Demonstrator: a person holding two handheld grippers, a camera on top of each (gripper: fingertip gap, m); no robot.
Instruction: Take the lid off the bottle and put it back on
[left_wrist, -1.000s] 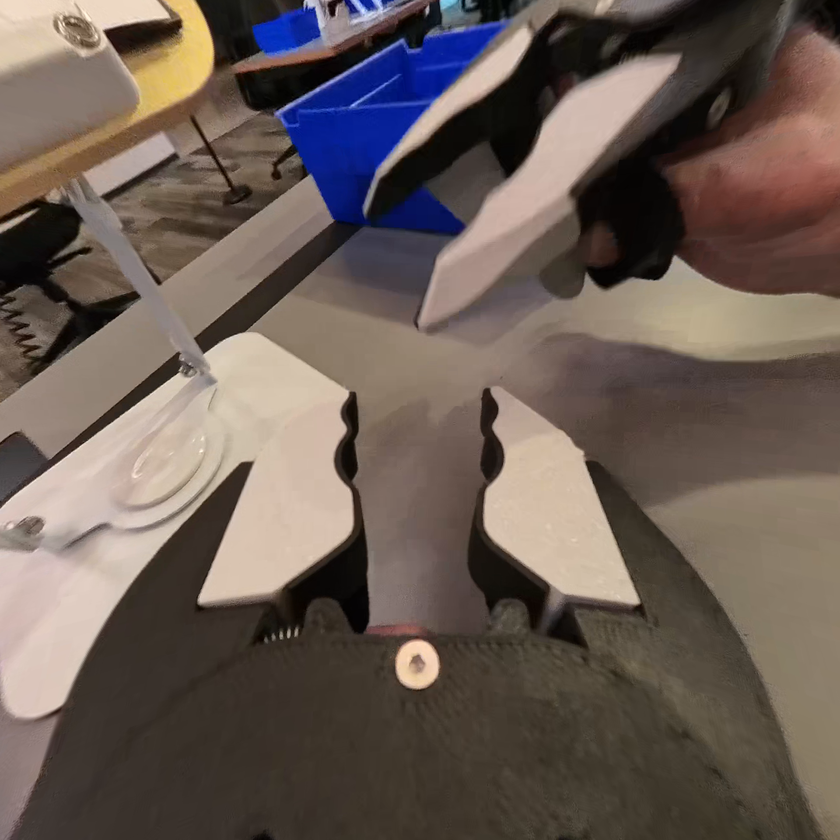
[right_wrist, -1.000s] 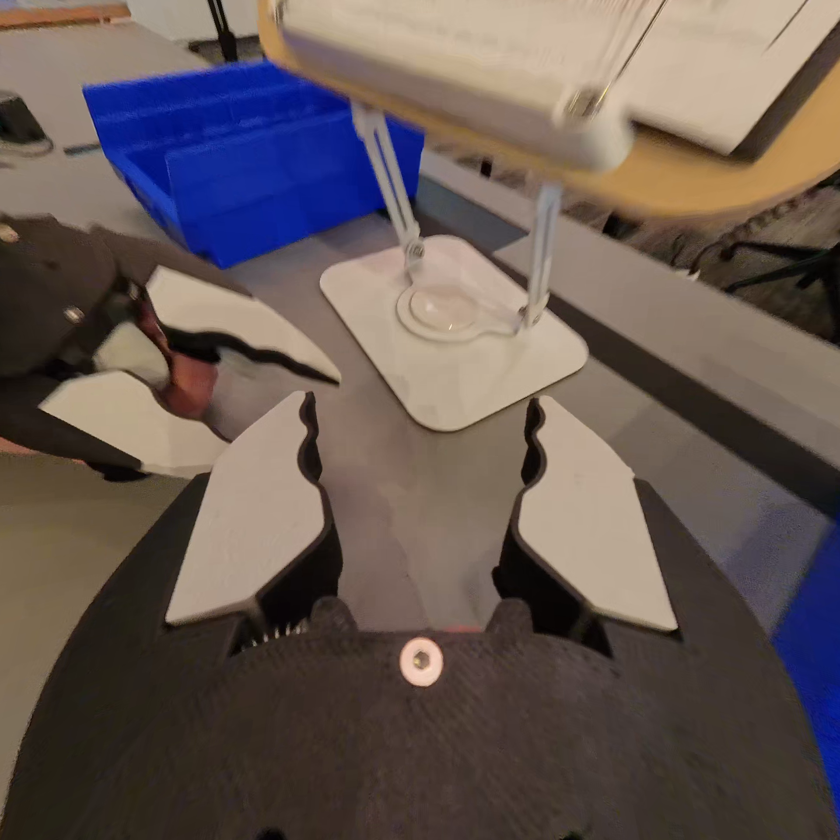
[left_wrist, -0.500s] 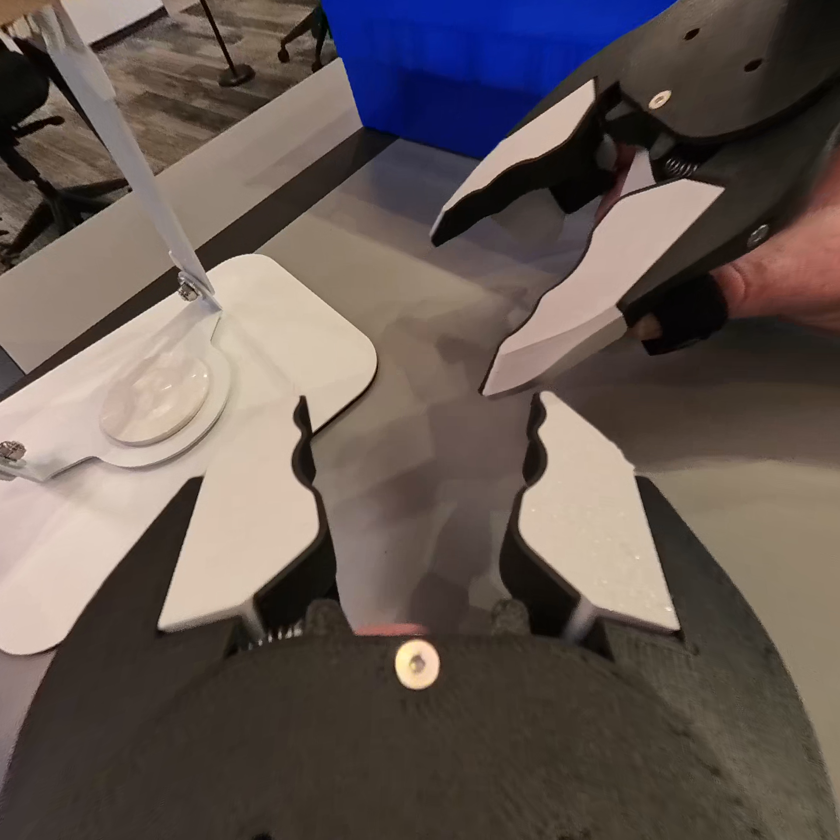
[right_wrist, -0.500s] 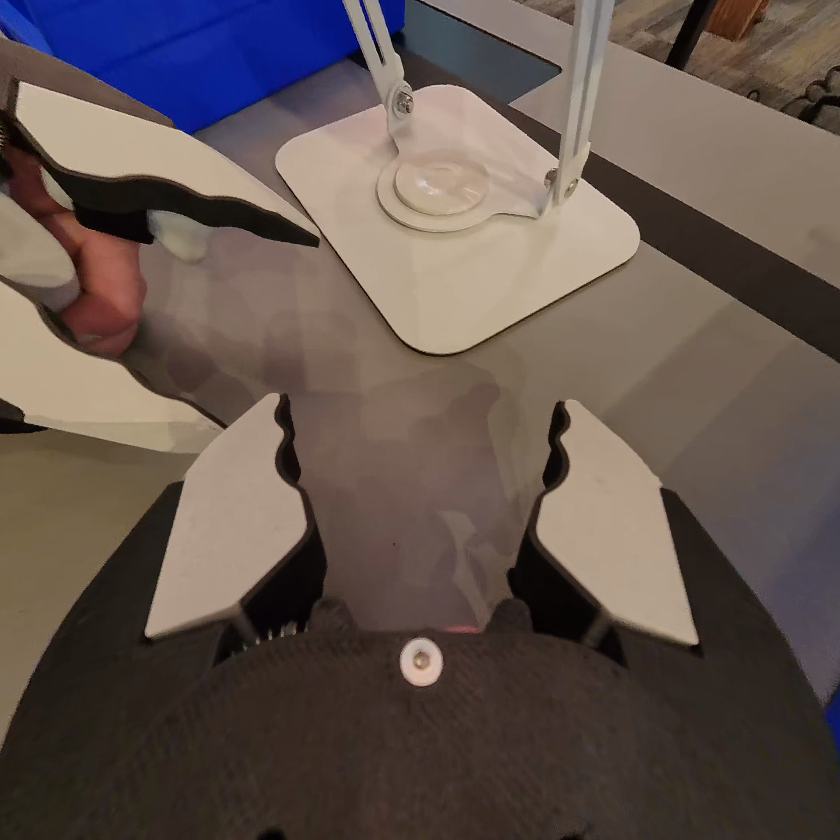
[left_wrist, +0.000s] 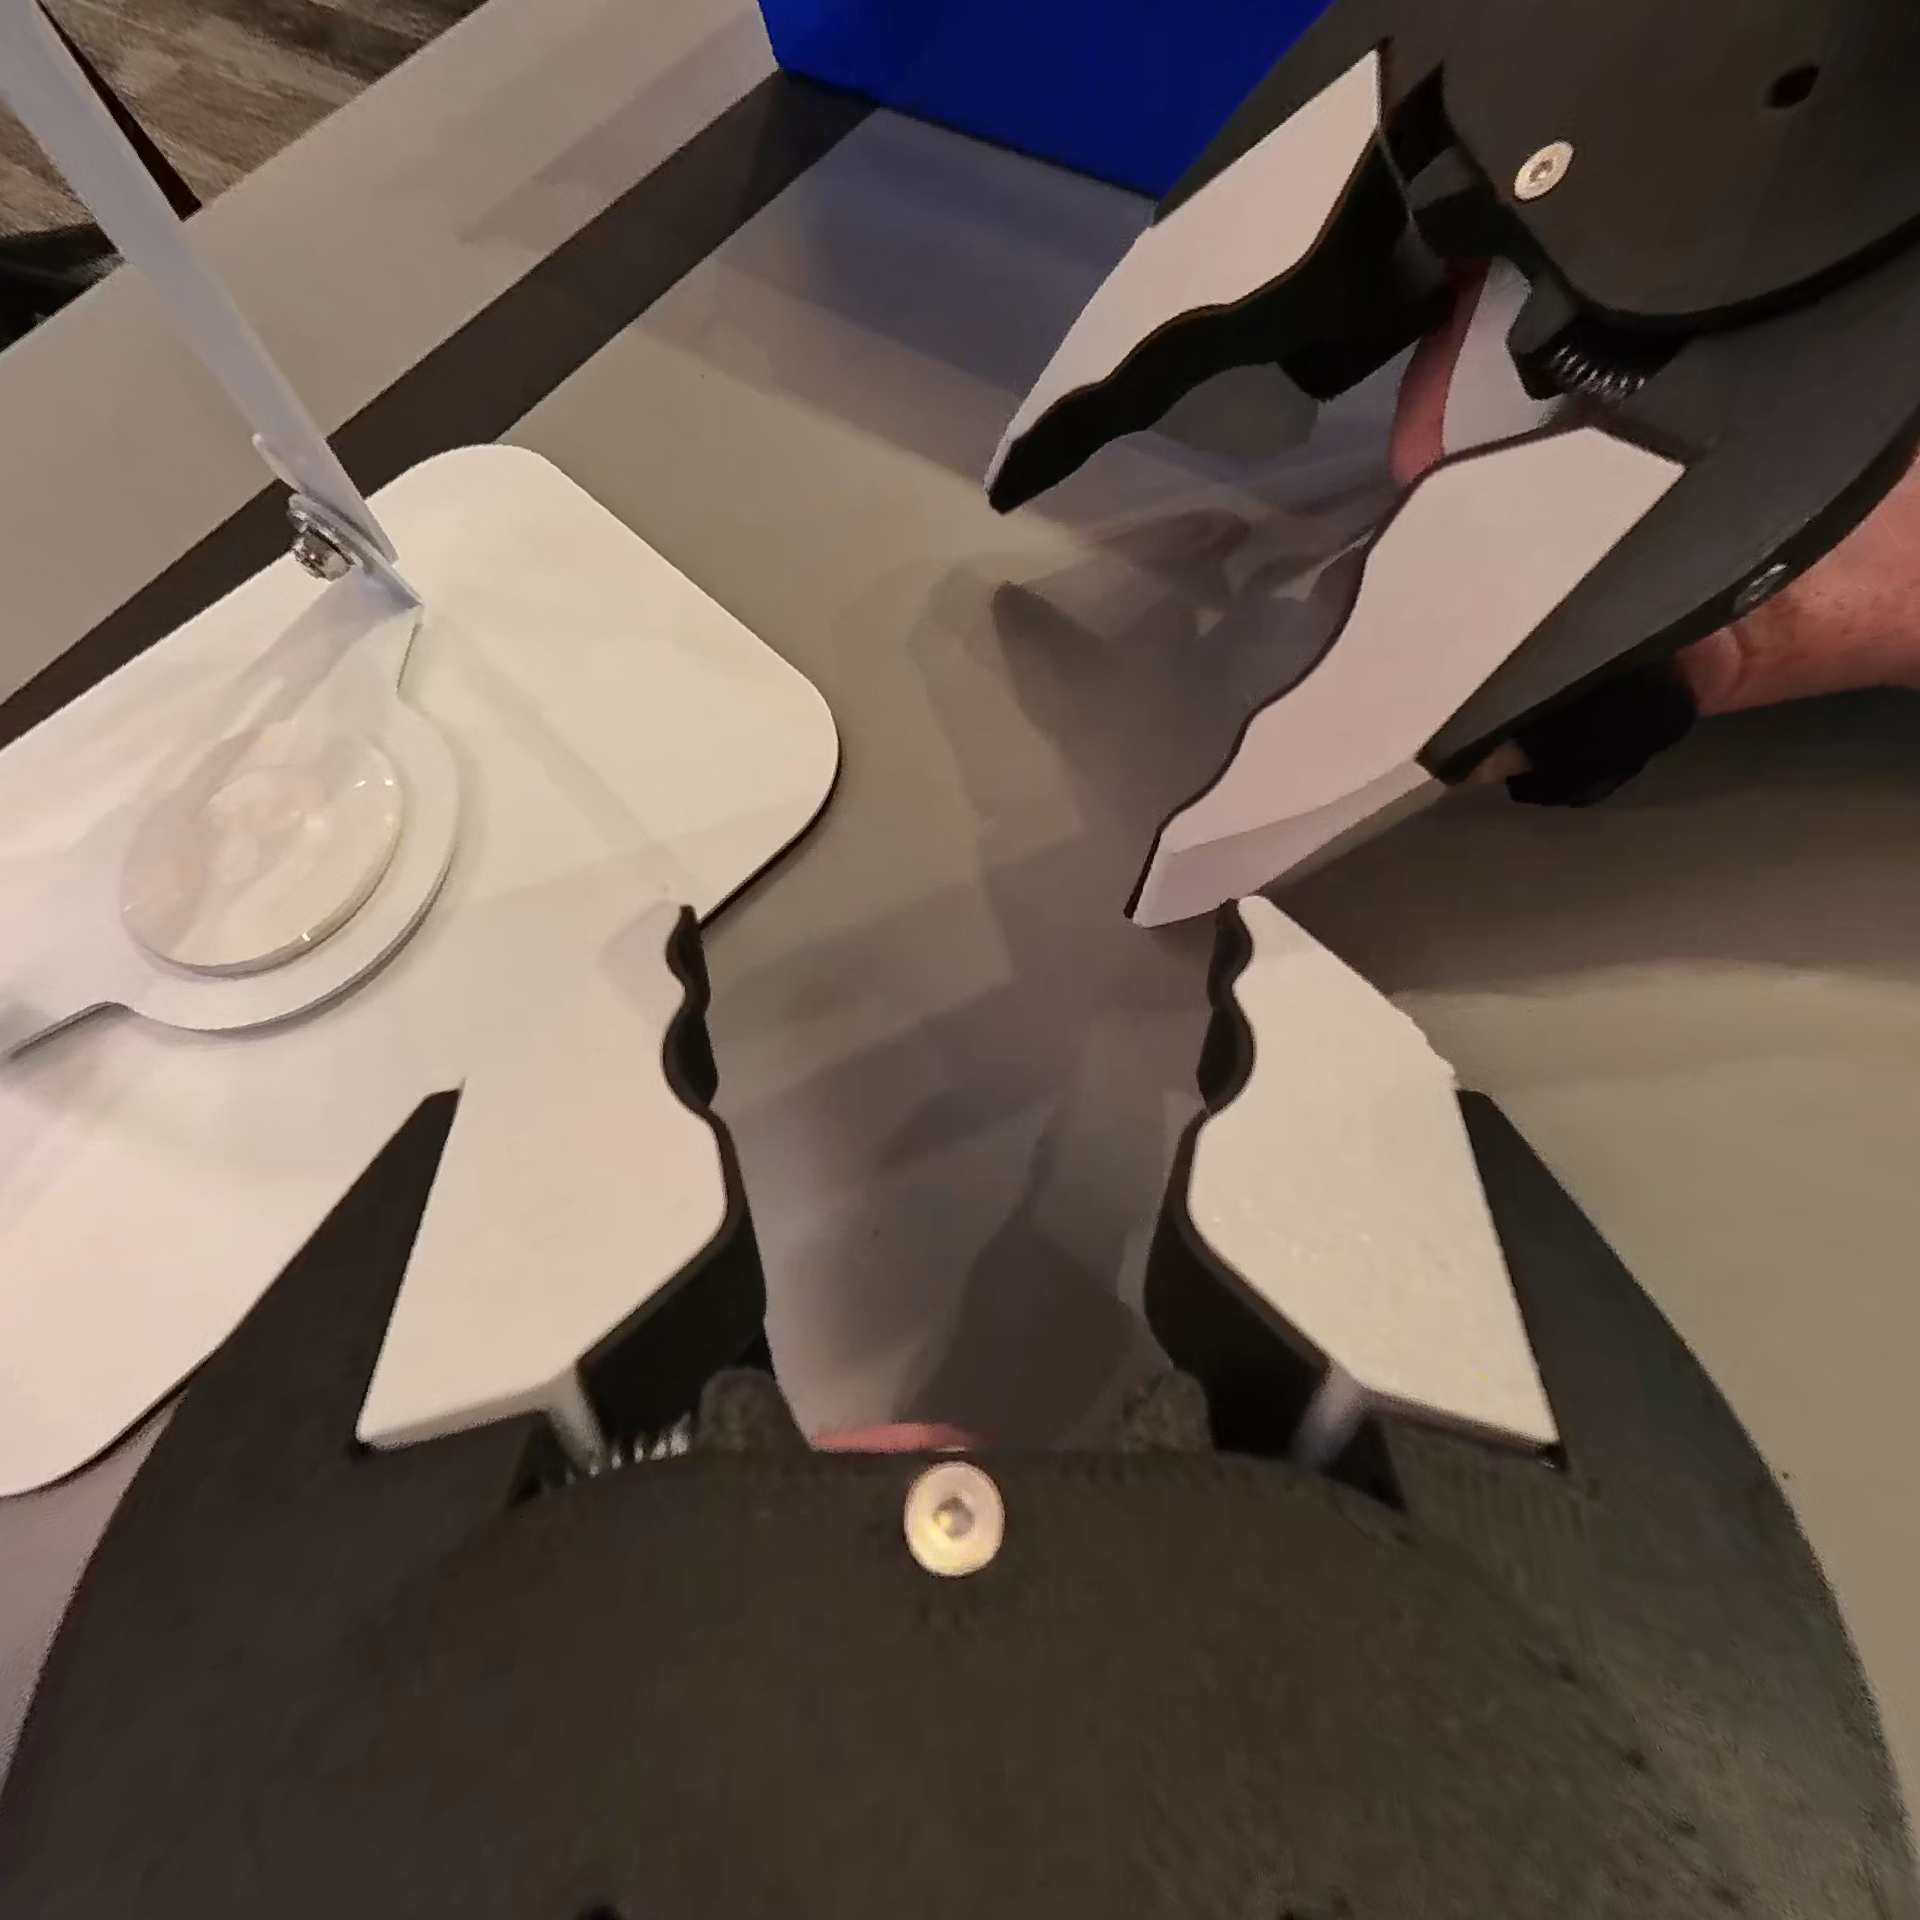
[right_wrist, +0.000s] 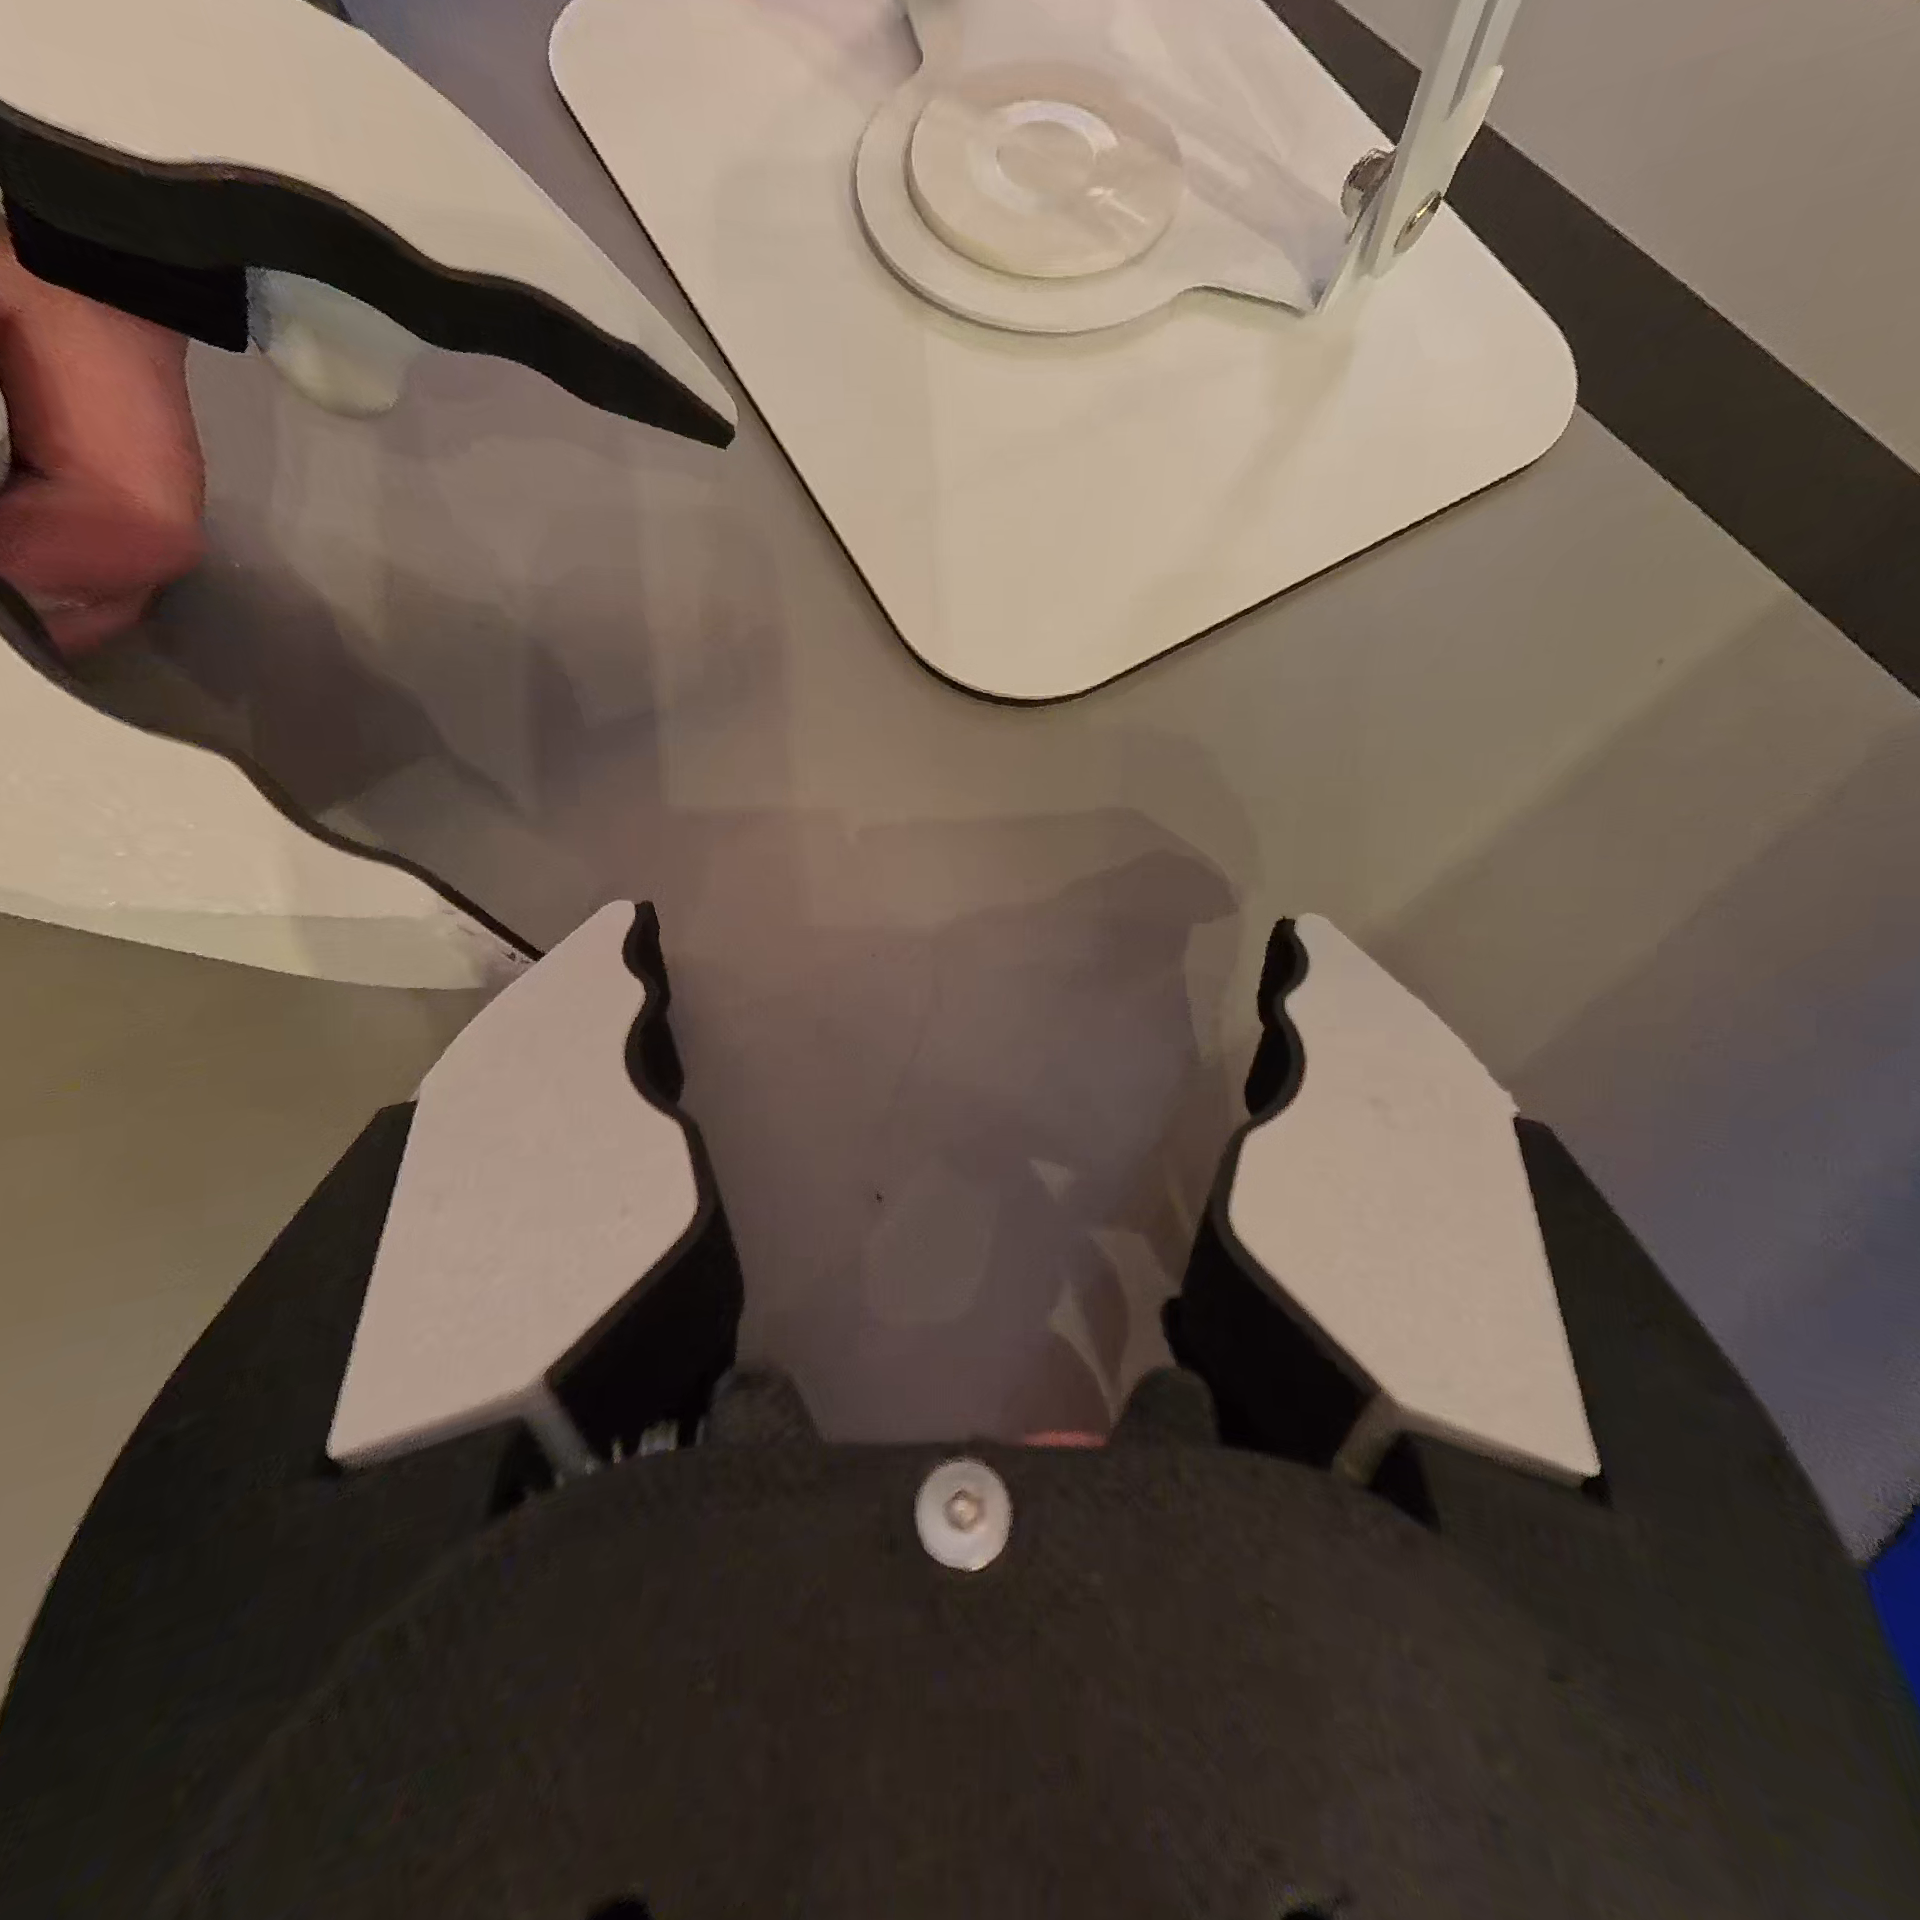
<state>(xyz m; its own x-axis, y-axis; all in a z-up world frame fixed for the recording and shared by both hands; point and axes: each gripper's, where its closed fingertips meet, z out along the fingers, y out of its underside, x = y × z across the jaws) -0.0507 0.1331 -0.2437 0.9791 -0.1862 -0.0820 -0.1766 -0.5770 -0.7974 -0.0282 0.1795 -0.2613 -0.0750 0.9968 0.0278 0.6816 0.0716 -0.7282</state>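
Observation:
No bottle or lid shows in either view. My left gripper is open and empty, held low over the grey table. My right gripper is open and empty too, over the same table. In the left wrist view the right gripper comes in from the upper right, held by a hand, and its lower fingertip nearly meets my left gripper's right fingertip. In the right wrist view the left gripper comes in from the left, its near fingertip beside my right gripper's left finger.
A white stand base plate with a clear round disc and thin white struts lies on the table just left of the left gripper; it also shows in the right wrist view. A blue bin stands behind.
Both grippers have come lower over the table and closer together, so their fingertips nearly meet. The left gripper's jaws stand wider than a second ago. The stand's top and the room have left view.

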